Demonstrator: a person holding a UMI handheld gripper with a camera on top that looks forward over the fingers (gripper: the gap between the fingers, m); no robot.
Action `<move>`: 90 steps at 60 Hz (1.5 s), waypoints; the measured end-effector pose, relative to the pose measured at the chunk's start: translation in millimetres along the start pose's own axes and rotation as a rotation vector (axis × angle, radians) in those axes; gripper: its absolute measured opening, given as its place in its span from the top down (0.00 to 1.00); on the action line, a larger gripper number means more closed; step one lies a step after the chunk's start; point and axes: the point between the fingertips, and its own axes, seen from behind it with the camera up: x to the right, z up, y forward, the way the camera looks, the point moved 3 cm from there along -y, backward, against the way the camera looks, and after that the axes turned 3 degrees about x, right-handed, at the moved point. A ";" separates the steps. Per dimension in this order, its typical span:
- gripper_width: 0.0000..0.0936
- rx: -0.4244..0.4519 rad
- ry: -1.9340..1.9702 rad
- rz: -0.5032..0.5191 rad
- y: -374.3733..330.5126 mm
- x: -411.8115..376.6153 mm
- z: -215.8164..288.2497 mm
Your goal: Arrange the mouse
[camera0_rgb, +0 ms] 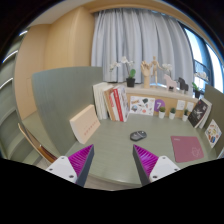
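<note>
A small dark mouse (138, 135) lies on the grey-green table (112, 150), well beyond my fingers and a little to the right of the gap between them. My gripper (113, 160) is open and empty, with its two magenta pads (81, 158) wide apart above the table's near part. Nothing stands between the fingers.
A dark red notebook (187, 149) lies on the table to the right of the mouse. A tan box (84, 123) stands at the left. Books (112, 102) stand upright at the back, next to a shelf with plants (130, 72) and small items. A chair (38, 145) is at the left.
</note>
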 end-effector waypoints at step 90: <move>0.44 -0.272 0.128 -0.265 347.6 132.2 -48.8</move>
